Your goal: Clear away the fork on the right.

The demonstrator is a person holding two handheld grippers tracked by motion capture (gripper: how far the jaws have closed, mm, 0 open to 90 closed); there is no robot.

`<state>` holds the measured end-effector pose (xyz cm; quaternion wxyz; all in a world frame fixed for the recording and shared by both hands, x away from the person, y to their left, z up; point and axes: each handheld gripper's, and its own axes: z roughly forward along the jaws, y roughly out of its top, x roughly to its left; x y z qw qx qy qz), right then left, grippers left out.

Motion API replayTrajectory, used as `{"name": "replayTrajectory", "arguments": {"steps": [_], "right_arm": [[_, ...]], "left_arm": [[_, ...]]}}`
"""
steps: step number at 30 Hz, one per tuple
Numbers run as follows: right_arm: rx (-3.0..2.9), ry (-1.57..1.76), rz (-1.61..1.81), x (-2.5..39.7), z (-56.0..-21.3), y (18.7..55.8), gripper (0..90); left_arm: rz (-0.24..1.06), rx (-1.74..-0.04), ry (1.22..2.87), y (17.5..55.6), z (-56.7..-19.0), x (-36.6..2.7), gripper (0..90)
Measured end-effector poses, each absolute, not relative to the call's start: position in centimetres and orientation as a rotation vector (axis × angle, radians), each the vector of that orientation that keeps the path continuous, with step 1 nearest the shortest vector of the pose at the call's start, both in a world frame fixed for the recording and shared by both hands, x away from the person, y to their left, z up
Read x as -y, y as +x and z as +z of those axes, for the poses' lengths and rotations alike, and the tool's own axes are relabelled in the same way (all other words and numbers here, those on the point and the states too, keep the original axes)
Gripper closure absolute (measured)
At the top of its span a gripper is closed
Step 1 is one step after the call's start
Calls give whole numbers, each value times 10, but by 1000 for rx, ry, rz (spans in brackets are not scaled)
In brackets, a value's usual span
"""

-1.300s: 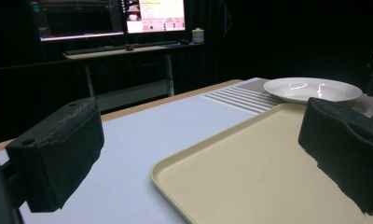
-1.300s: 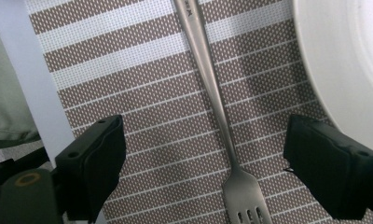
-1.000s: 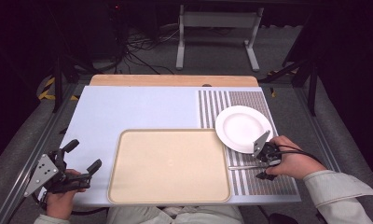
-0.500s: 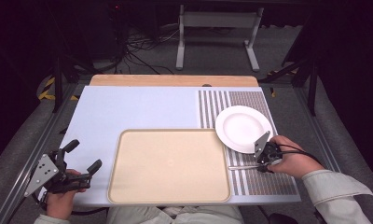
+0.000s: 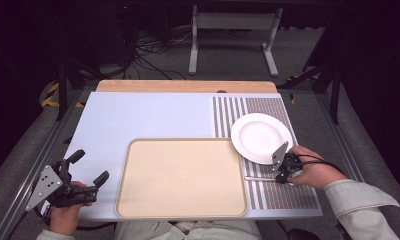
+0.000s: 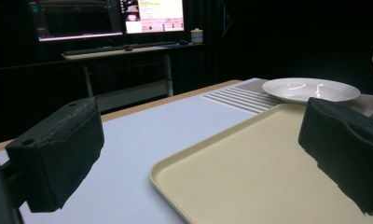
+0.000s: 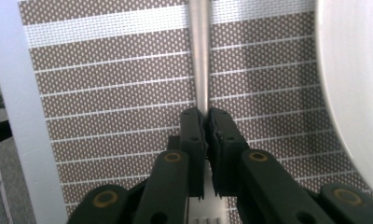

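A slim metal utensil (image 5: 258,178) lies on the striped placemat (image 5: 268,107), just right of the beige tray (image 5: 180,177). My right gripper (image 5: 278,176) is low on the mat with its jaws shut on the utensil's handle (image 7: 199,70), which runs straight ahead from the pads (image 7: 192,130). A white plate (image 5: 261,137) sits right behind this gripper, and its rim (image 7: 357,70) fills the right side of the right gripper view. My left gripper (image 5: 88,167) is held open at the table's front left corner. Nothing sits between its wide-apart pads (image 6: 58,149), which frame the tray (image 6: 268,177).
The pale blue table top (image 5: 148,117) has a wooden strip (image 5: 185,86) along its far edge. A dark floor with cables and a stand leg (image 5: 193,45) lies beyond. Monitors on a desk (image 6: 128,18) glow in the left gripper view.
The right gripper's jaws, apart a second ago, have come together on the utensil's handle beside the plate. The left gripper has stayed where it was.
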<state>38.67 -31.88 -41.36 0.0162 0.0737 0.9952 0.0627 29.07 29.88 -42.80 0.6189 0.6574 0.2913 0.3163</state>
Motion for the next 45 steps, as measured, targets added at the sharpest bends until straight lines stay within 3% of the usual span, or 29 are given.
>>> {"name": "replayTrajectory", "arguments": {"steps": [18,45], "right_arm": [[-3106,181,214,321,-409,386,867],[-2987,79,359,296,-340,388,867]], "left_arm": [[728,-669,1513,291,-428,-299,8],[730,-671,1512,291,-428,-299,8]]}}
